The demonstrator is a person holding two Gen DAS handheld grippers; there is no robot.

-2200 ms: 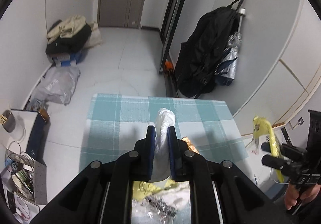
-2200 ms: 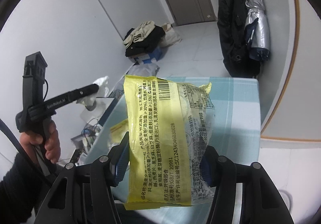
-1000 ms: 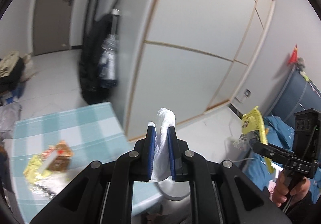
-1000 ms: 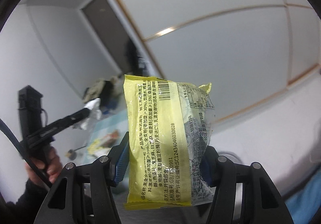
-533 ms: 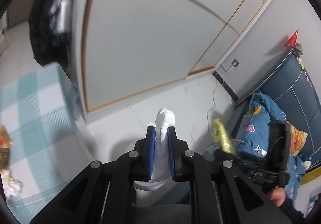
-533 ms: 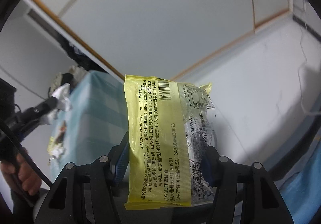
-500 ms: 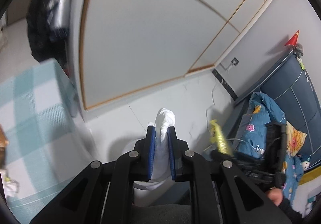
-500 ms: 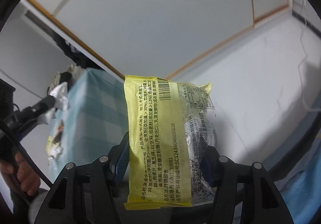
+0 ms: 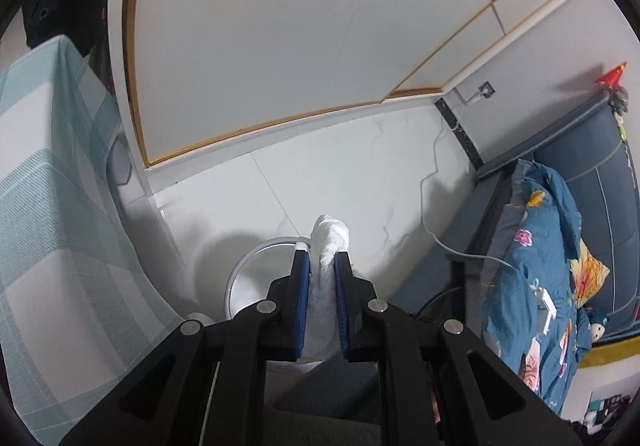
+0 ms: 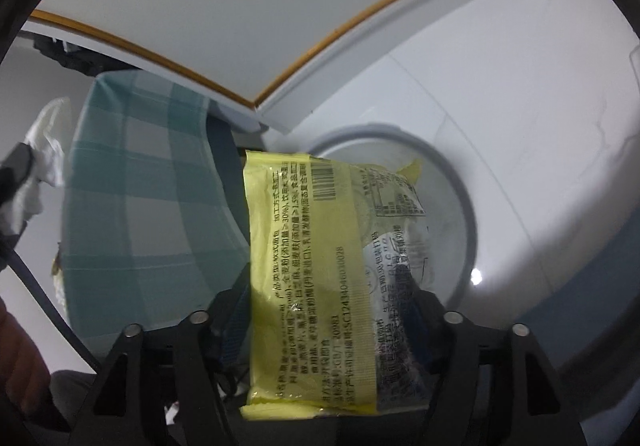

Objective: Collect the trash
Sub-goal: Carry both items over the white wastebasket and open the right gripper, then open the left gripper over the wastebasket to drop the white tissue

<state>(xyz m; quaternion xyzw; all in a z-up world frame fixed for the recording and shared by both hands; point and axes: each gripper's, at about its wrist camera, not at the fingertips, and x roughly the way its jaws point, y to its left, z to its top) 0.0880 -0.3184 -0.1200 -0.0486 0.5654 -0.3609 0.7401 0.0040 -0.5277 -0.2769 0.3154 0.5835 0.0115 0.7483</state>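
My left gripper (image 9: 322, 258) is shut on a crumpled white tissue (image 9: 330, 234), just above the near rim of a round white trash bin (image 9: 256, 258) on the floor. In the right wrist view a yellow snack wrapper (image 10: 312, 266) stands upright between the jaws of my right gripper (image 10: 328, 310). Those jaws are opening, and the fingers (image 10: 234, 318) stand a little off the wrapper's edges. Behind and below the wrapper lies the bin (image 10: 460, 182). At that view's left edge the left gripper (image 10: 16, 162) shows with the tissue (image 10: 48, 142).
A table with a teal checked cloth (image 9: 40, 166) hangs close to the left of the bin. A white wardrobe (image 9: 280, 26) stands behind. To the right are a bed with a blue floral quilt (image 9: 540, 266) and a white cable (image 9: 432, 206) on the tiles.
Both grippers have dropped and tipped down from the table towards the bin, which now fills the view. The right jaws have spread away from the wrapper. The left still holds the tissue.
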